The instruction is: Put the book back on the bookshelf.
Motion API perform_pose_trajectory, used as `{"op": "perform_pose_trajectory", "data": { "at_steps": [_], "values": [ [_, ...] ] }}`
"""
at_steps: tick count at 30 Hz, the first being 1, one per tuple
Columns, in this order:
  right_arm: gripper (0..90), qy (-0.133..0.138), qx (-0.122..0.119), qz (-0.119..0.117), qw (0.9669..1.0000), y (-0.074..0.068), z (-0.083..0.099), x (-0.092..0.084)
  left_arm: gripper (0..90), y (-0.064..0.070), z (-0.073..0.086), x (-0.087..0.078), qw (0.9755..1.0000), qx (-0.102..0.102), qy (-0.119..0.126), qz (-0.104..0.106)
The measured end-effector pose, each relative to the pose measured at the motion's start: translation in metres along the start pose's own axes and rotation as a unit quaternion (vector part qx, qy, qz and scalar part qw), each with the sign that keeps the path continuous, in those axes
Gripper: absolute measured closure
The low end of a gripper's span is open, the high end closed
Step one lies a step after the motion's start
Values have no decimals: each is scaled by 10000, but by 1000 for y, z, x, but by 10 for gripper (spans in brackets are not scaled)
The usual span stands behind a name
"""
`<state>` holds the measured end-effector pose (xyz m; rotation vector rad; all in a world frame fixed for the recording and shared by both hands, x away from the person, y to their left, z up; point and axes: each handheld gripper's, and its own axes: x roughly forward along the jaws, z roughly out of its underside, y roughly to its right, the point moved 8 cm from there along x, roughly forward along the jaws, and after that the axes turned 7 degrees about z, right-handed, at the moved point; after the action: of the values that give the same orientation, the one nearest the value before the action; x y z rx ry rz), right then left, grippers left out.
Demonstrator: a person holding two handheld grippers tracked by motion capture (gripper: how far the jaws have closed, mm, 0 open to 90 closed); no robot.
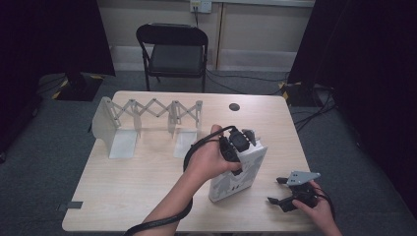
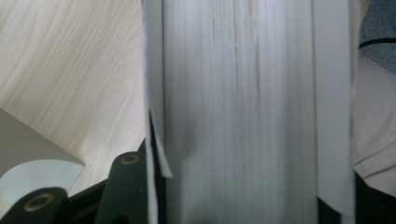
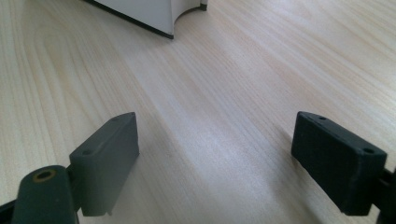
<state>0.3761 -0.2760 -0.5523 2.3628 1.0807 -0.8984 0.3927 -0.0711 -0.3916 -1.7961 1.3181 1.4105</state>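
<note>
black jaws of the right gripper [image 1: 280, 192] are standing spread above the wooden table [image 1: 137, 182], gripping nothing. left gripper [image 1: 240, 143] is pinching the thick book [image 1: 235, 178], which is standing tilted.

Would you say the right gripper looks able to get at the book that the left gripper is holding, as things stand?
Probably yes. The right gripper rests open on the table beside the book, with bare wood between them. The left gripper clamps the book's upper end, leaving the lower end free.
</note>
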Motion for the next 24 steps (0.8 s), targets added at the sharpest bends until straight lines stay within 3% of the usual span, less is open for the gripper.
{"op": "perform_pose_trajectory", "data": {
  "at_steps": [7, 24],
  "values": [
    [143, 106, 31, 34, 9999, 0, 1, 0, 516, -3, 5, -4, 10000, -17, -60, -53],
    [143, 112, 35, 29, 9999, 0, 1, 0, 517, -7, 19, -20, 9994, -347, 18, -48]
  ]
}}
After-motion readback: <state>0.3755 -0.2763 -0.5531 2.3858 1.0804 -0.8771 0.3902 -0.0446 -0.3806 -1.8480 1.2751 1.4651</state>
